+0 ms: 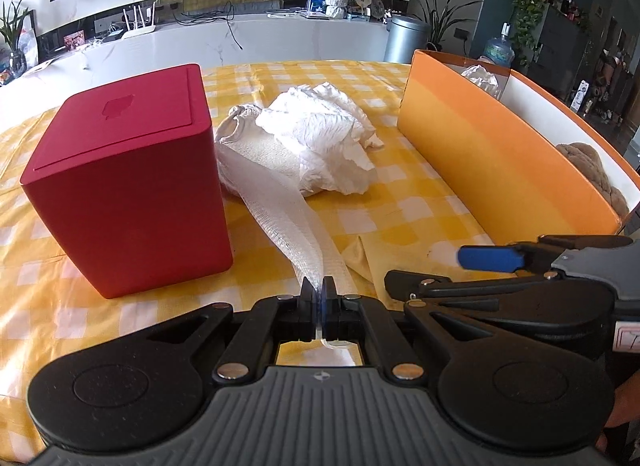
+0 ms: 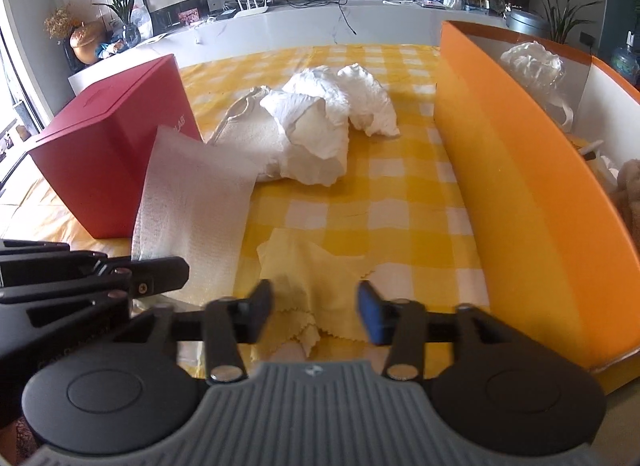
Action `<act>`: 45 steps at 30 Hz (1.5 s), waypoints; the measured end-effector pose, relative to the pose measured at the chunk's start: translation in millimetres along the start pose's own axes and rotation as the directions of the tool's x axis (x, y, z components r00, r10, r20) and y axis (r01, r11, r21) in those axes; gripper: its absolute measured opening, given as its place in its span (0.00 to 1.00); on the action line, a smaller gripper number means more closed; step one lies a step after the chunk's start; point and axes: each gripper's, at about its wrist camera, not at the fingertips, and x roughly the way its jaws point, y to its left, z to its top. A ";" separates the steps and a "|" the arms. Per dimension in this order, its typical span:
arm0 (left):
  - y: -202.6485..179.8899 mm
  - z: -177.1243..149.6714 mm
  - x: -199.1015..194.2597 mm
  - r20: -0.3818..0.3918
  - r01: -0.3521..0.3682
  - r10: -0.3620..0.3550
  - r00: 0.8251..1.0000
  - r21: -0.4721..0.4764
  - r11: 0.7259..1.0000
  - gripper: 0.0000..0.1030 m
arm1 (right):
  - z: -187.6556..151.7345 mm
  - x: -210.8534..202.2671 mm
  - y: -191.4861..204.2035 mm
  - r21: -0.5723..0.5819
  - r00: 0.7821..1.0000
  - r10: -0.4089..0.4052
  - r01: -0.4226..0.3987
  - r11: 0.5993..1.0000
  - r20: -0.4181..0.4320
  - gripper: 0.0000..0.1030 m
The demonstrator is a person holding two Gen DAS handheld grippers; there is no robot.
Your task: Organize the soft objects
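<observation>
**Gauze pinched on the left, yellow cloth under open right jaws**

The gauze [image 1: 280,201] strip runs from the white pile mid-table to the left gripper [image 1: 319,290], whose jaws are clamped tight on its near end. The yellow cloth [image 2: 308,270] lies flat on the checked tablecloth [image 2: 400,193], below the right gripper [image 2: 316,306], whose jaws stand wide with nothing between the pads. Crumpled paper [image 2: 320,125] lies on the pile. A red box [image 1: 128,173] stands to the left, an orange box [image 2: 532,193] to the right.
</observation>
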 end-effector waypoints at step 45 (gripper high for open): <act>-33.0 18.9 -93.1 0.211 0.030 -0.032 0.977 0.015 0.999 0.02 | 5.9 -101.2 3.7 -0.044 0.963 0.001 0.011 0.999 0.270 0.02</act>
